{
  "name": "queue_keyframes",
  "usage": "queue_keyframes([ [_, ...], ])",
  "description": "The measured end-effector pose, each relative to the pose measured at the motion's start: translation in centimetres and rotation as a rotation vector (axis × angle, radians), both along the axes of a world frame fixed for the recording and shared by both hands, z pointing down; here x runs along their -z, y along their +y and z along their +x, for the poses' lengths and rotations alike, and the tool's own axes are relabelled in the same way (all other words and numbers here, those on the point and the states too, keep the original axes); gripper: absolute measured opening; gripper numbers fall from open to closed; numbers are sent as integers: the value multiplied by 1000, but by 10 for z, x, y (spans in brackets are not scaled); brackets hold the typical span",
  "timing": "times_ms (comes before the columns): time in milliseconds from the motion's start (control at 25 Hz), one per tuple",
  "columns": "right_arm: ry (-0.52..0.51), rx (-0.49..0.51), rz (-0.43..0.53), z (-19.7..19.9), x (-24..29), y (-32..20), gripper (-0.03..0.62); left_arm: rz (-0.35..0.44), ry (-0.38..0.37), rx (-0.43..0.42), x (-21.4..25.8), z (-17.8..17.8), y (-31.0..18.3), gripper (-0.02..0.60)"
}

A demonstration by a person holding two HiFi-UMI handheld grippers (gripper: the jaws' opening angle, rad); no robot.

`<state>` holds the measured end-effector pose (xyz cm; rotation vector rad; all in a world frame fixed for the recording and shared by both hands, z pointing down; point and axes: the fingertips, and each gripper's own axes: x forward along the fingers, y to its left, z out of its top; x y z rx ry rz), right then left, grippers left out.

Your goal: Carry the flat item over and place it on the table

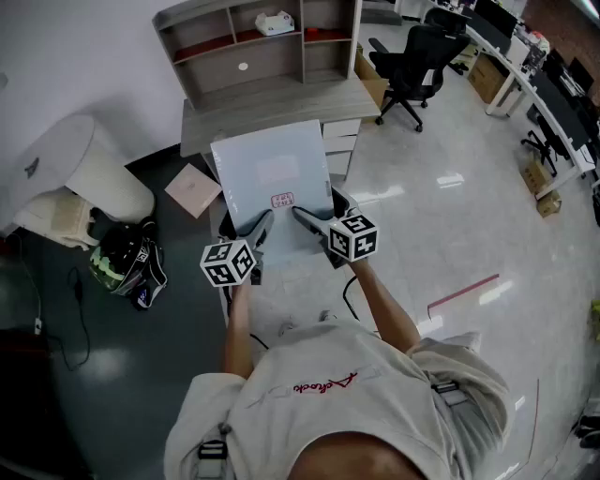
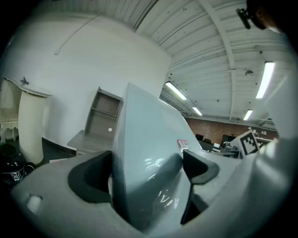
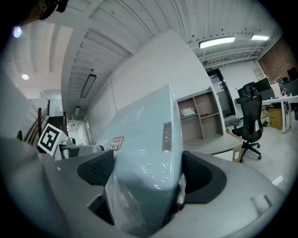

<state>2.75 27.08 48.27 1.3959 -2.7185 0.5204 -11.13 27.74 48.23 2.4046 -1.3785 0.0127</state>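
Desk (image 1: 272, 105) front lies hidden behind the clamped flat panel (image 1: 267, 169).

The pale flat panel (image 1: 272, 173) hides part of the desk (image 1: 281, 101) at its front edge. Print on the panel's red sticker (image 1: 282, 200) is too small to read. The white object (image 1: 274, 22) on the shelf (image 1: 323, 37) cannot be identified.
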Motion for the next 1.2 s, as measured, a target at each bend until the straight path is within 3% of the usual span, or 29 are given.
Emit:
queue_keyframes([
  [560, -13, 6, -3, 11, -3, -10, 477, -3, -5, 5, -2, 12, -10, 492],
  [1200, -30, 46, 4, 63, 2, -38, 477, 6, -25, 47, 6, 63, -31, 492],
])
